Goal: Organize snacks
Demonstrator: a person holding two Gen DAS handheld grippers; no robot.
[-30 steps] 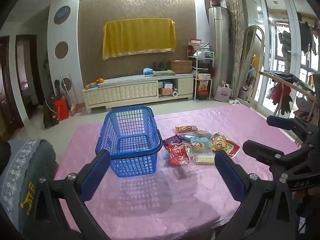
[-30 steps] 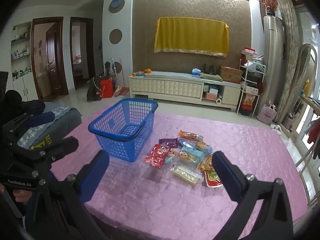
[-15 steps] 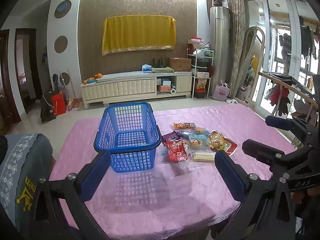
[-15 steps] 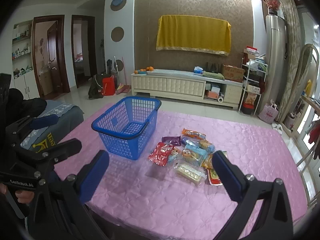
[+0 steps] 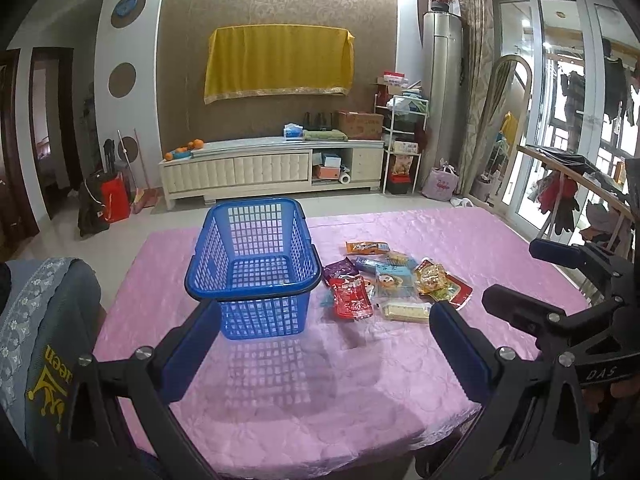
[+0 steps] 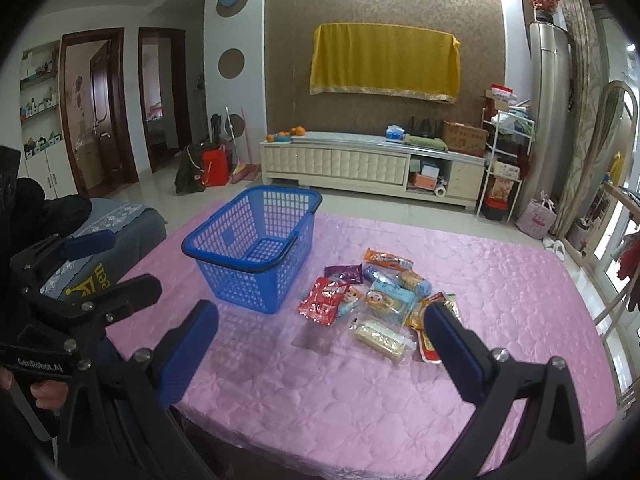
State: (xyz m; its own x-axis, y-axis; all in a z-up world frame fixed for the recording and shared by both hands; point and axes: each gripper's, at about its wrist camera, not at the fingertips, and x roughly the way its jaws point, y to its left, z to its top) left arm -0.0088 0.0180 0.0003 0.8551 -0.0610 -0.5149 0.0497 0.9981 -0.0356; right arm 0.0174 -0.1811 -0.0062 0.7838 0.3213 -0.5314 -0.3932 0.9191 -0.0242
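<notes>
An empty blue plastic basket (image 5: pixel 256 264) (image 6: pixel 256 248) stands on the pink tablecloth (image 5: pixel 360 380) (image 6: pixel 360 392). To its right lies a pile of several snack packets: a red packet (image 5: pixel 352 297) (image 6: pixel 323 295), a purple one (image 5: pixel 340 270), an orange one (image 5: pixel 367 246) (image 6: pixel 387 258), a pale bar (image 5: pixel 404 312) (image 6: pixel 380 336). My left gripper (image 5: pixel 326 344) is open and empty, above the table's near edge. My right gripper (image 6: pixel 320 344) is open and empty, short of the pile. It also shows in the left wrist view (image 5: pixel 532 280).
A grey chair back (image 5: pixel 36 340) (image 6: pixel 104 240) stands at the table's left. A TV cabinet (image 5: pixel 272 172) lines the far wall. A clothes rack (image 5: pixel 572 184) and glass doors are on the right.
Both grippers have pulled back and risen a little from the table, so the basket and snacks look smaller and farther. Both stay open; nothing on the table moved.
</notes>
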